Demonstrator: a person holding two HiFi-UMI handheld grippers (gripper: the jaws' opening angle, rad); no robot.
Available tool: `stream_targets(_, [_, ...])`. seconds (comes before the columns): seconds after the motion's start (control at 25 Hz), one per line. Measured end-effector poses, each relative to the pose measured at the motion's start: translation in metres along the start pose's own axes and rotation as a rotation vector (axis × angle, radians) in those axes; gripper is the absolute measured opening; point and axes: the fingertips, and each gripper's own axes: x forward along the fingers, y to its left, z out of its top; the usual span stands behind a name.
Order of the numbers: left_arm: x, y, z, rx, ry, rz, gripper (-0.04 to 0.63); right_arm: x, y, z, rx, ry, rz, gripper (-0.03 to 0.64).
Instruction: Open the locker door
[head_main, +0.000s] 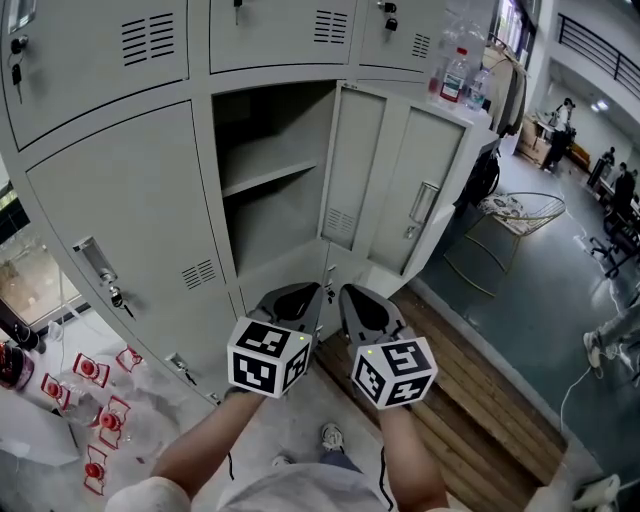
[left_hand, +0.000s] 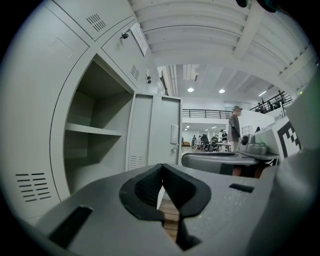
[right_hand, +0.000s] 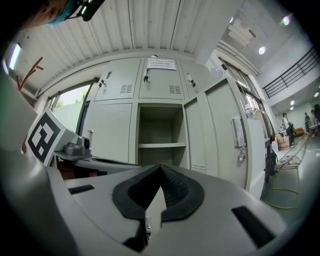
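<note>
Lockers in pale grey fill what we see ahead. The locker door (head_main: 353, 165) of the middle compartment stands swung wide to the right, its inner face towards us with a small vent near the bottom. The compartment (head_main: 262, 235) is bare inside, and one shelf (head_main: 268, 172) crosses it about halfway up. Just right of the open door is a neighbouring door (head_main: 432, 165) with an upright handle (head_main: 422, 204). It looks closed.

We hold both grippers side by side in front of the open compartment, near level, and neither touches the locker. The left gripper (head_main: 305, 292) has its jaws pressed together, the dark pads meeting at the tip with nothing between them, as its own view shows (left_hand: 162, 167). The right gripper (head_main: 358, 295) has its jaws pressed together too, and it holds nothing (right_hand: 161, 167). Their marker cubes (head_main: 268, 358) sit close to each other, just apart. Wooden planks (head_main: 470, 400) run along the floor below the right gripper.
</note>
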Motion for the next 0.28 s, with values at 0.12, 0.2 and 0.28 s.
stream_targets(0.12, [-0.0021,-0.0051,-0.0002,0.004,0.001,-0.007,0.006,-0.0038,0.0007,0.0011,-0.001,-0.003,-0.002,0.003])
stream_targets(0.2, [-0.0037,-0.0075,-0.0003,0.003,0.001,-0.011,0.006,-0.0054,0.0016,0.0023,0.0,-0.004,-0.002,0.003])
stream_targets(0.28, [-0.0055,-0.0098,-0.0006,0.003,0.003,-0.013,0.006,-0.0073,0.0028,0.0033,0.001,-0.005,-0.002,0.003])
